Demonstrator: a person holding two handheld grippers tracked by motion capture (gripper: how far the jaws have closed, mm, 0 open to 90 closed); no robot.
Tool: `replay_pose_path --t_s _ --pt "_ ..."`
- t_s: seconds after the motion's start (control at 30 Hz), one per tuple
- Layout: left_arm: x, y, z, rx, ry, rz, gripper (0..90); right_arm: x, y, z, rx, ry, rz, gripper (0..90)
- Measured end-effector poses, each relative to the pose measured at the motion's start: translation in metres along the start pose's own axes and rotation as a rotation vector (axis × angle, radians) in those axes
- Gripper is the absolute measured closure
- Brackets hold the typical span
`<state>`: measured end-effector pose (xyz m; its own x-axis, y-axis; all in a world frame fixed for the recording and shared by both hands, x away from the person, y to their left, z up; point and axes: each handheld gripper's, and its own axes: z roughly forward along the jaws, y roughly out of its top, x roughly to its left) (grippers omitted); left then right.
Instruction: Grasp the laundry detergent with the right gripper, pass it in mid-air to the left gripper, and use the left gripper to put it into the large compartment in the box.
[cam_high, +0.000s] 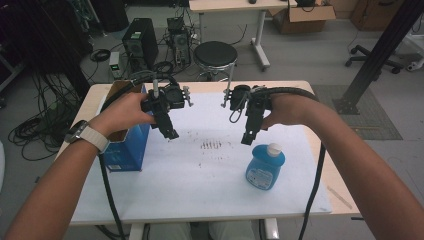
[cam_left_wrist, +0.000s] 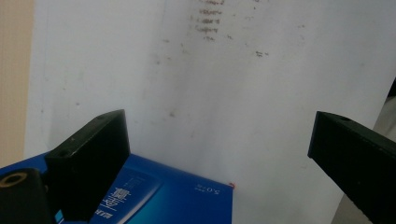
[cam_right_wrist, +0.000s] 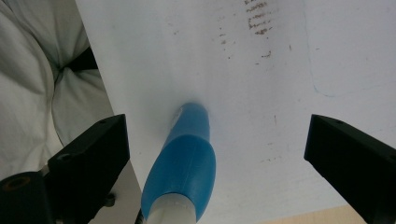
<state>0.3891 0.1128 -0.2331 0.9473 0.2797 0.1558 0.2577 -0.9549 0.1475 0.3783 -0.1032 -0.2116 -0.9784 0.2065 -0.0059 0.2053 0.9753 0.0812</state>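
We see a white sheet (cam_high: 200, 170) covering the table (cam_high: 345, 202), marked with brown smudges (cam_high: 211, 145) at its middle. At the left edge stands a blue box (cam_high: 127, 147), its top apparently open. Near right stands a blue bottle (cam_high: 265, 166) with a white cap. The left gripper (cam_high: 170, 132) hangs above the sheet beside the box, jaws wide apart, empty. The right gripper (cam_high: 248, 137) hovers just above the bottle, likewise spread and holding nothing.
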Motion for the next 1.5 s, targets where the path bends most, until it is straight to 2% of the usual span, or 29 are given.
replay_pose_path --t_s 0.5,0.57,0.73,1.07,1.37,1.5 --pt "-0.002 0.001 -0.002 0.0 0.004 0.005 5.9 0.005 -0.005 -0.01 -0.005 -0.014 0.006 6.5" --pt "-0.003 0.001 -0.002 -0.002 0.006 0.005 5.9 0.006 -0.009 -0.013 -0.004 -0.013 0.025 6.5" --pt "-0.004 0.002 -0.002 0.004 0.006 0.009 5.9 0.008 -0.014 -0.018 -0.01 -0.014 0.029 6.4" --pt "-0.005 0.0 -0.003 0.0 0.007 0.004 5.9 0.014 -0.032 -0.029 -0.008 0.002 0.078 6.0" --pt "-0.005 -0.002 -0.004 0.004 0.01 0.008 5.9 0.017 -0.048 -0.03 0.003 -0.001 0.118 5.8" --pt "-0.005 -0.002 -0.005 -0.001 0.011 0.004 5.9 0.02 -0.054 -0.029 0.006 -0.008 0.121 6.1"
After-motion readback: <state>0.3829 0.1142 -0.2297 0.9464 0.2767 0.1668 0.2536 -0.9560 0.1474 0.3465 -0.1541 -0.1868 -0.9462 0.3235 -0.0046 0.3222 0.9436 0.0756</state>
